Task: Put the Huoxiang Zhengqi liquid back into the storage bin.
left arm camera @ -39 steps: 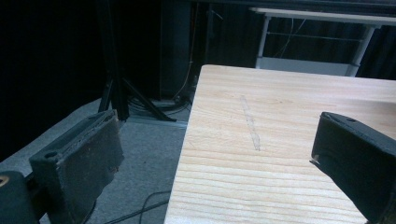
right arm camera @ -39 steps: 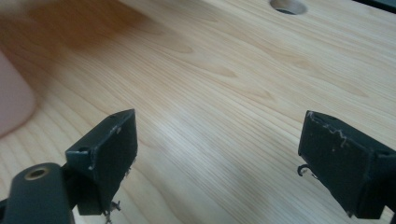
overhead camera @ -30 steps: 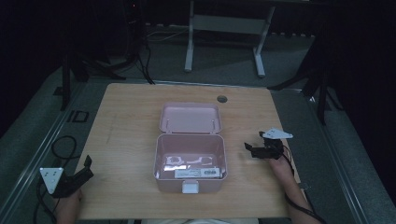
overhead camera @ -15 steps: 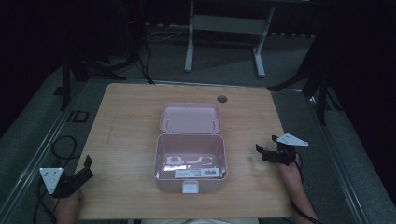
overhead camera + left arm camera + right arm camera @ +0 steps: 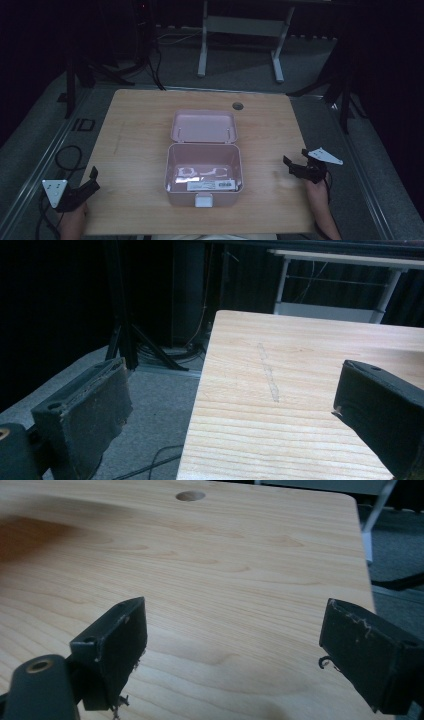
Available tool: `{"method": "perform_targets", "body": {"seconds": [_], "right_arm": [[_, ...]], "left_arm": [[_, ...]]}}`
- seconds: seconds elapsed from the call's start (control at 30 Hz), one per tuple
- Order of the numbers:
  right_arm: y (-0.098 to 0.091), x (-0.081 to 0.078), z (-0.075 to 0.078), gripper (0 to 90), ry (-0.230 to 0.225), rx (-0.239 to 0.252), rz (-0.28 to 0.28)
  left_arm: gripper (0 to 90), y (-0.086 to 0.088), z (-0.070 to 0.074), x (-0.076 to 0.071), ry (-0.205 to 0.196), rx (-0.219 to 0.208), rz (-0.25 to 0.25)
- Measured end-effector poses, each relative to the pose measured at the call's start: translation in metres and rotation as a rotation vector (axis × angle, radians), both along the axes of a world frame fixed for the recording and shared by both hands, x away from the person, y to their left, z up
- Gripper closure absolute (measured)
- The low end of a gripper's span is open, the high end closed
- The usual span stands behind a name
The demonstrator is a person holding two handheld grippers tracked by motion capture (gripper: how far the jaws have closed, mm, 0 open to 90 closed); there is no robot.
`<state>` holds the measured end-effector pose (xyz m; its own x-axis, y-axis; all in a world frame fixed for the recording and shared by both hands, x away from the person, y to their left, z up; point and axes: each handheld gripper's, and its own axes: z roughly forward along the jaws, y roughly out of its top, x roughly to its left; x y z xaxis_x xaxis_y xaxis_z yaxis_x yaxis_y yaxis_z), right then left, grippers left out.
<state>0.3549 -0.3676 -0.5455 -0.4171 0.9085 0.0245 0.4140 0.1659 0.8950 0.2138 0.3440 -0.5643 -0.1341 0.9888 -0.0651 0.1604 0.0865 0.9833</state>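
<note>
A pink box stands open in the middle of the wooden table, its lid laid back behind it. White items and a barcode label lie inside. My left gripper hangs open at the table's front left corner, and my right gripper stands open right of the box, near the table's right edge. In the left gripper view, the left gripper has its jaws wide apart over the table's left edge, nothing between them. In the right gripper view, the right gripper spreads its jaws over bare wood.
A round cable hole sits near the table's far edge, also in the right gripper view as a cable hole. Cables lie on the floor at left. A white desk frame and black stands are beyond the table.
My right gripper has drawn away from the box toward the table's right edge. The left gripper has stayed in place.
</note>
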Motion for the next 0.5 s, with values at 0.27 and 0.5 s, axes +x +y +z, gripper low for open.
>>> {"method": "perform_targets", "body": {"seconds": [0.27, 0.5], "right_arm": [[-0.0044, -0.0022, -0.0006, 11.5, -0.021, 0.009, -0.056], [-0.0104, -0.0008, -0.0001, 11.6, -0.018, 0.034, -0.094]], "left_arm": [[2.1, -0.0002, -0.0001, -0.0002, -0.003, 0.003, 0.0], [2.1, 0.0, -0.0002, -0.0006, -0.004, 0.0, 0.004]]}}
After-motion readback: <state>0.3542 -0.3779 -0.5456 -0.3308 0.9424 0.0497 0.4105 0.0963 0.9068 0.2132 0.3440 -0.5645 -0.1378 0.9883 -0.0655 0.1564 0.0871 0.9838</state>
